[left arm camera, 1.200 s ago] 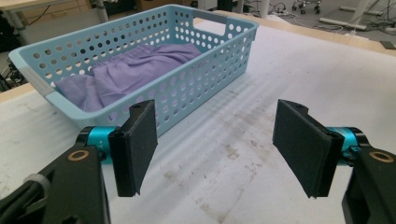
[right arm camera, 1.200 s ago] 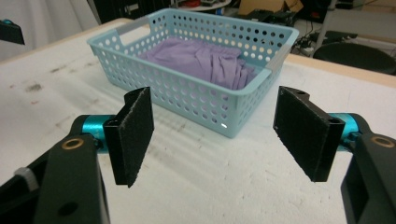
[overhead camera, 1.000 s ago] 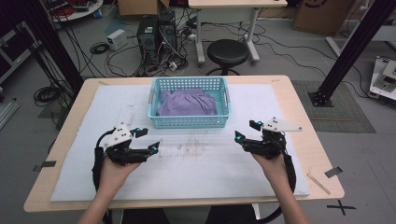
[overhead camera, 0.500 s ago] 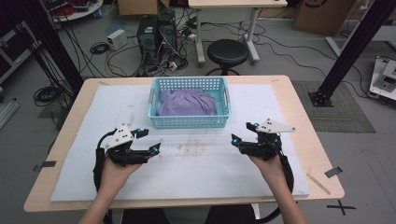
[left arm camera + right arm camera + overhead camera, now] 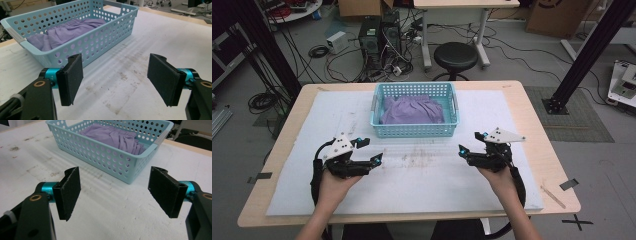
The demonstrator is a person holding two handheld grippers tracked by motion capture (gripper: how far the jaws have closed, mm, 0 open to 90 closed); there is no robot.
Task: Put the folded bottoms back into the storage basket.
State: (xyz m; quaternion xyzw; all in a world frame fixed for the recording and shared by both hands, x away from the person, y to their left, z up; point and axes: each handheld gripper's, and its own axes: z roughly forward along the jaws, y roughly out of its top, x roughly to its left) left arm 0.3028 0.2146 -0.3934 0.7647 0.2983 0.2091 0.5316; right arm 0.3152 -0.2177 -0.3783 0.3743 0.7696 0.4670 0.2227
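A wooden table (image 5: 532, 107) carries a large white mat (image 5: 422, 175) that covers most of its top, smudged with brownish marks (image 5: 414, 159) near the middle. At the far centre of the mat stands a light-blue perforated basket (image 5: 414, 131), and inside it lies a crumpled purple cloth (image 5: 412, 110) – bunched low against the basket's floor, its folds below the rim, with one gathered edge visible in the left gripper view (image 5: 67, 33) and its pleats toward the far corner in the right gripper view (image 5: 117, 138). Nearer the person, the left gripper (image 5: 369, 151) hovers over the mat to the left of the smudges, and the right gripper (image 5: 469, 144) hovers to their right; each points inward and forward toward the basket, well apart from it and from each other. Both sets of jaws stand wide apart with nothing between them, the bare mat showing through the gap in each gripper view. This looks like the approach stage – the cloth is untouched and no grasp has begun. The next move likely calls for carrying the grippers forward over the basket's near wall, dipping down past the rim, and pinching a raised fold of the cloth rather than the flat part, taking care that a jaw does not catch the perforated wall and drag the light basket along.
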